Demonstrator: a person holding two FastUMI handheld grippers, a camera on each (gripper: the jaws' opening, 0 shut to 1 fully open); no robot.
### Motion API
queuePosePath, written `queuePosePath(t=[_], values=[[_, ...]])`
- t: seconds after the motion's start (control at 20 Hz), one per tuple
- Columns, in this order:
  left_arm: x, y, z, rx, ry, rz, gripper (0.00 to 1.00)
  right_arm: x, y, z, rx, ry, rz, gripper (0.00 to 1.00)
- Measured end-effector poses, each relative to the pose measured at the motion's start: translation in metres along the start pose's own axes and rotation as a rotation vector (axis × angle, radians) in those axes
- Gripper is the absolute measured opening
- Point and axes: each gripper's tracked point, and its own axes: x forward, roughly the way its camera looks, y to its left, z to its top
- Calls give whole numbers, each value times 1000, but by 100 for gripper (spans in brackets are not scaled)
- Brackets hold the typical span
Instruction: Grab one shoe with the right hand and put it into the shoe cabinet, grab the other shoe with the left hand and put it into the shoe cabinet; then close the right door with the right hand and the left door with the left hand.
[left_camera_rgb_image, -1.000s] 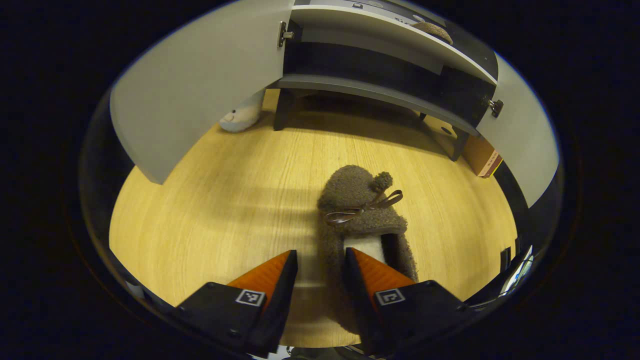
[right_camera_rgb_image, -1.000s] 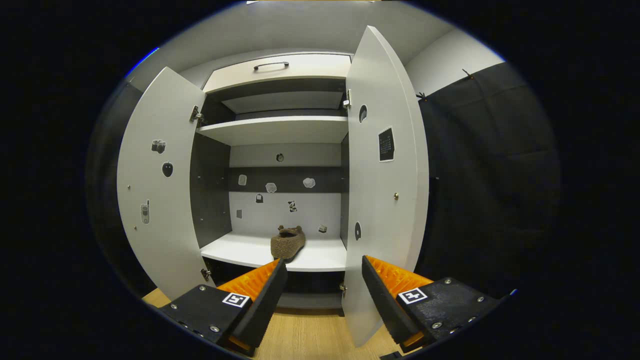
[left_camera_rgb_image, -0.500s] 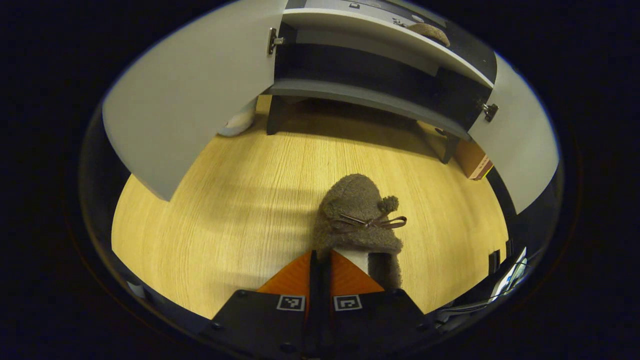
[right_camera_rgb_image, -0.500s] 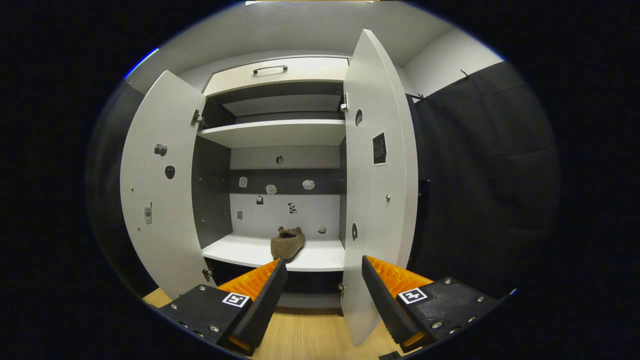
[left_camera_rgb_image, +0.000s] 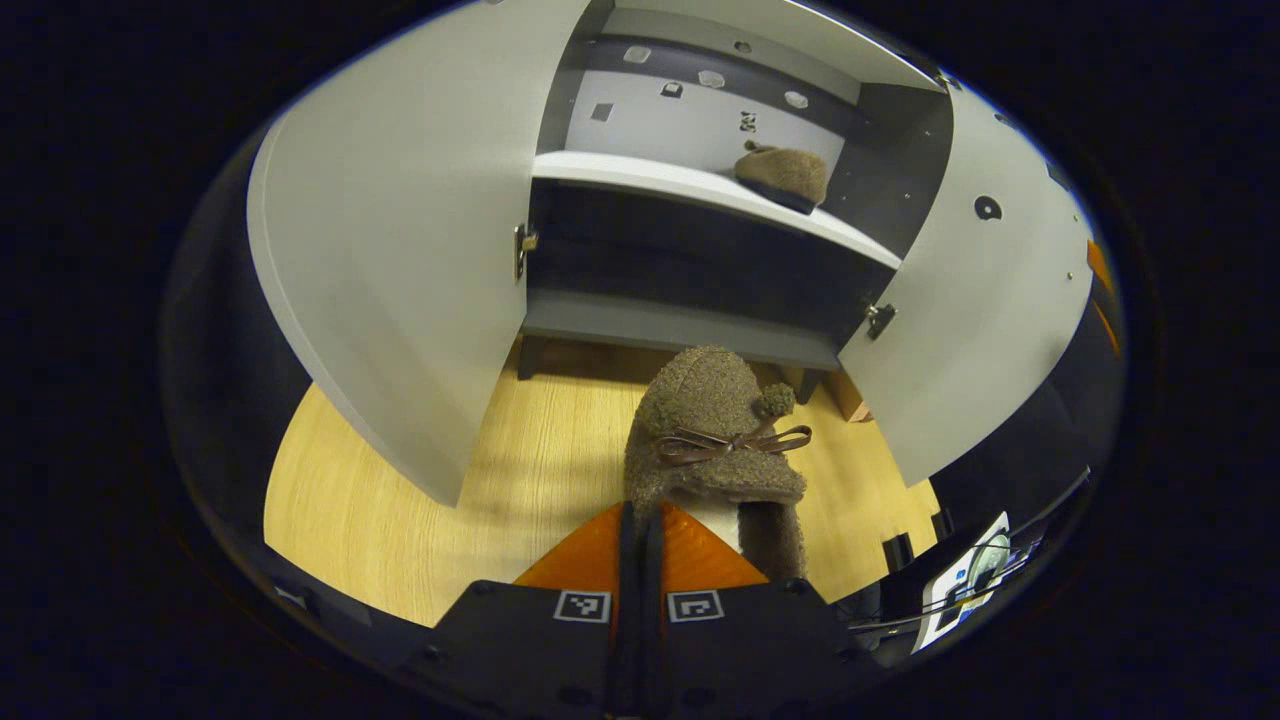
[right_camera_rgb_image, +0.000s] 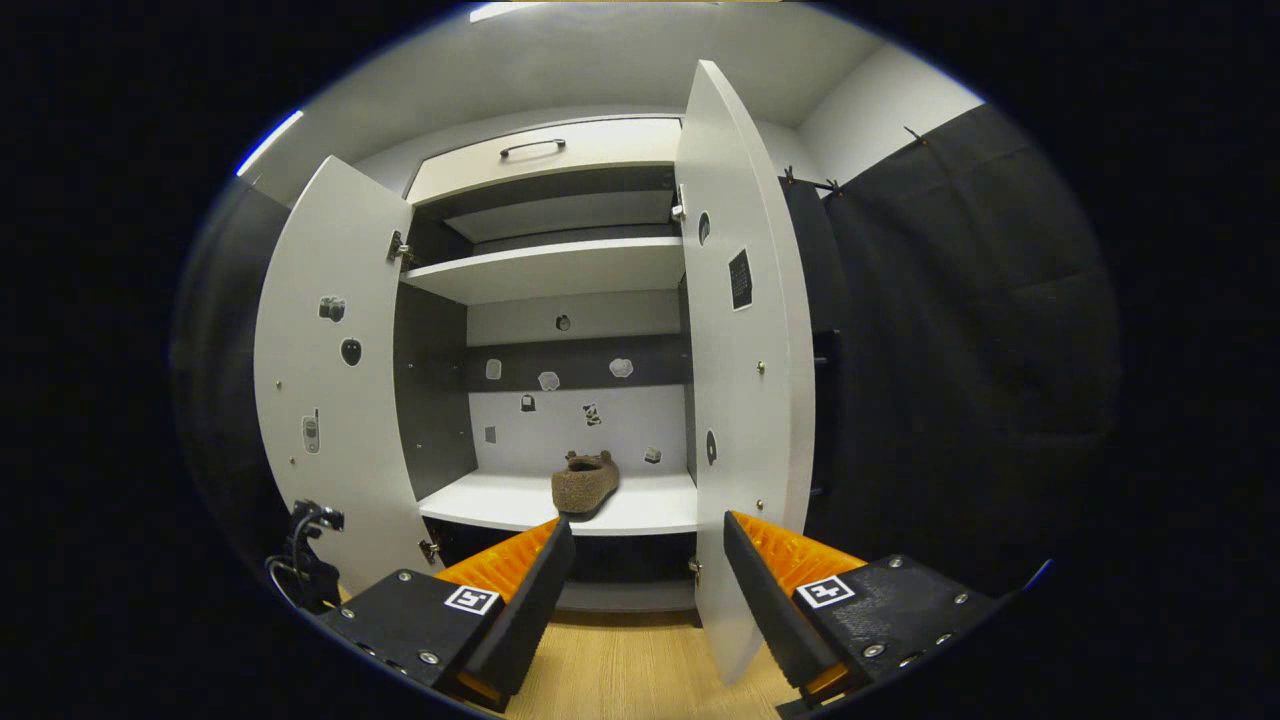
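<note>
While the left gripper is clamped, fingers together, on the heel edge of a brown fuzzy shoe, that shoe is held above the wooden floor with its toe toward the cabinet. Both doors are seen standing wide: the left door and the right door flank the opening, and the held shoe lies between their lower edges, apart from both. A white shelf is seen inside, above a dark lower compartment; the other shoe rests on that shelf toward its right end. Open shelf room is left to the left of it. A cardboard box is glimpsed on the floor behind the right door's bottom corner, beside a cabinet leg.

From the right gripper view, the right gripper is held with fingers apart and nothing between them, in front of the open cabinet. The right door's edge stands just ahead, in line with its right finger. The resting shoe is seen at mid-shelf, and a second shelf and a drawer are seen above.
</note>
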Motion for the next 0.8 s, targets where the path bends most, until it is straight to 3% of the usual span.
queuePosePath(t=[0.25, 0.6, 0.8], values=[[-24, -37, 83, 12, -103, -63, 7, -7, -17, -6, 6, 4, -25, 92], [0, -46, 221, 75, -267, -4, 6, -13, -37, -3, 17, 2, -51, 92], [23, -42, 301, 61, -317, 27, 6, -13, -46, -1, 20, -3, -71, 92]])
